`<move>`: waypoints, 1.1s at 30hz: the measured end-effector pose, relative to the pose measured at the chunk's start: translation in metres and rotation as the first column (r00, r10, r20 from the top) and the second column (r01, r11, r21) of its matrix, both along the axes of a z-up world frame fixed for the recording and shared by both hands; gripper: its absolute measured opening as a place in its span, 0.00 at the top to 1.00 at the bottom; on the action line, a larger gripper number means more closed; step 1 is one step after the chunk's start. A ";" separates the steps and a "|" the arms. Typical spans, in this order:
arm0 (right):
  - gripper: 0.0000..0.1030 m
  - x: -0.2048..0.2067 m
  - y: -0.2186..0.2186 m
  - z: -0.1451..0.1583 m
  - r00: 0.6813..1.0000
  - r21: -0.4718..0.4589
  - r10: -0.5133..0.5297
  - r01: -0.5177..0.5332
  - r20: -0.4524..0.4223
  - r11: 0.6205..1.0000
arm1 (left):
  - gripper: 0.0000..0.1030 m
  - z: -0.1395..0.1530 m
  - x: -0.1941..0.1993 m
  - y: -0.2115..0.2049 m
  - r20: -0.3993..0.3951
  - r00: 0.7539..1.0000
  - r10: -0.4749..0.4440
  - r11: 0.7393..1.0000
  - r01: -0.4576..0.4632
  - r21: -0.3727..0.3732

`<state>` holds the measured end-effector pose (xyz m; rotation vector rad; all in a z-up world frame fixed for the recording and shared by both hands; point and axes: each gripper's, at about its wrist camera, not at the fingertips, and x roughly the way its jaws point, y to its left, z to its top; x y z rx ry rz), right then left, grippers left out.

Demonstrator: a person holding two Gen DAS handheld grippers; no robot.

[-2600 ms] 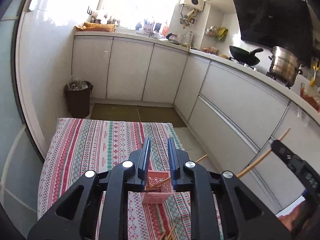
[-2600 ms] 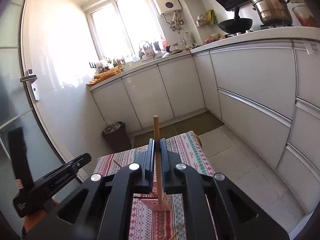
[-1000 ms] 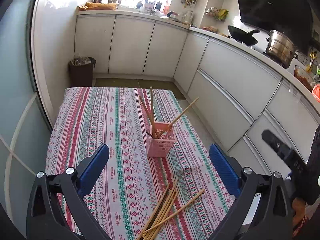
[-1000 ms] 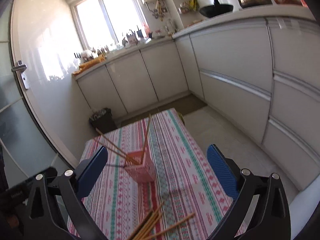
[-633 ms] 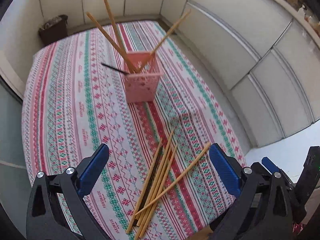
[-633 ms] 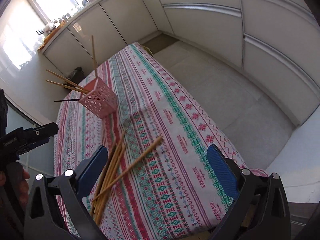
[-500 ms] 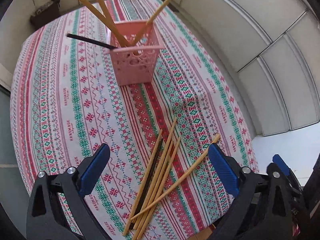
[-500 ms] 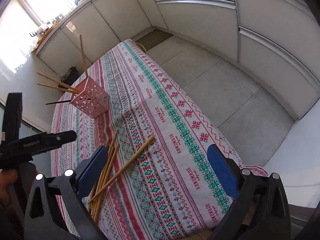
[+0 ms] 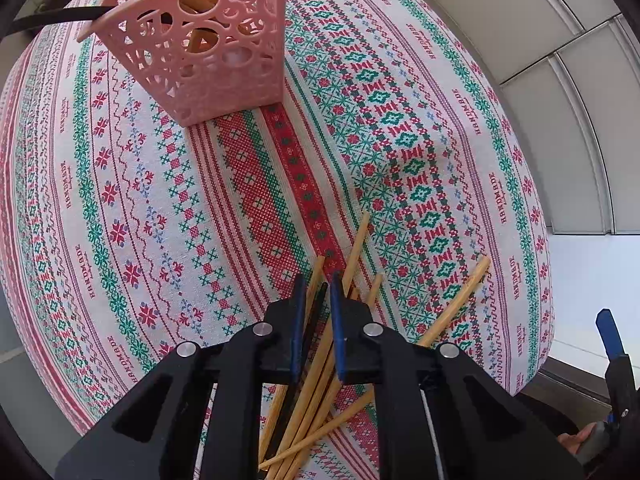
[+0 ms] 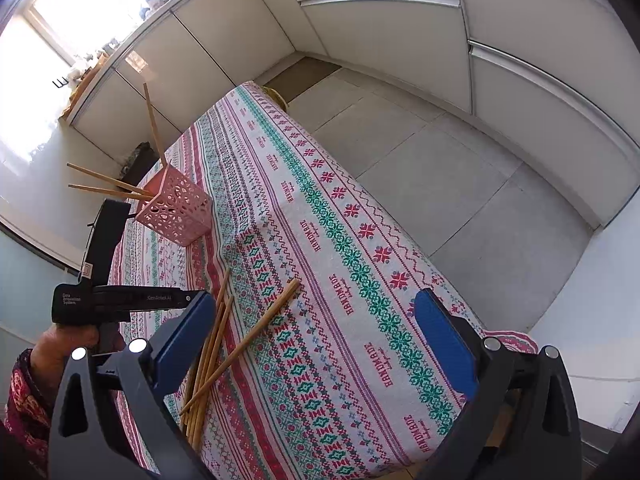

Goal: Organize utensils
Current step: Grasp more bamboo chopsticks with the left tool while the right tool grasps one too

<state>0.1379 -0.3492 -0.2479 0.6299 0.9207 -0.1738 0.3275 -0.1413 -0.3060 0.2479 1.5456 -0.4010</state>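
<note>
The left gripper (image 9: 317, 280) points straight down over the loose chopsticks (image 9: 320, 380) at the near edge of the tablecloth (image 9: 132, 208), its jaws closing around a single dark chopstick (image 9: 316, 312) with pale wooden ones lying just beside; whether the pads already press on it cannot be told. Descending vertically appears intended to isolate one stick from the pile. The right gripper (image 10: 316, 340) hangs angled down beside the same pile, jaws spread wide and empty, apparently waiting its turn. Farther along the cloth stands the pink basket (image 9: 204, 48), upright, already holding several wooden chopsticks (image 10: 104, 184) that lean outward. Judged from this, sorting is partly done.
</note>
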 end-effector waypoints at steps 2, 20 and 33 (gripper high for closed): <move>0.06 -0.001 -0.001 0.000 1.000 -0.002 -0.002 0.002 0.001 1.000 | 0.92 -0.004 0.001 -0.001 0.009 1.000 -0.002 1.000 0.002 0.009; 0.06 0.016 0.015 -0.014 0.997 0.023 0.004 -0.002 -0.074 1.000 | 0.95 0.007 -0.007 0.041 0.101 0.991 0.087 0.992 -0.077 -0.099; 0.36 0.086 0.039 -0.082 0.883 0.235 -0.097 0.226 -0.459 0.945 | 0.97 0.096 -0.069 0.128 0.302 0.933 0.199 0.946 -0.102 -0.307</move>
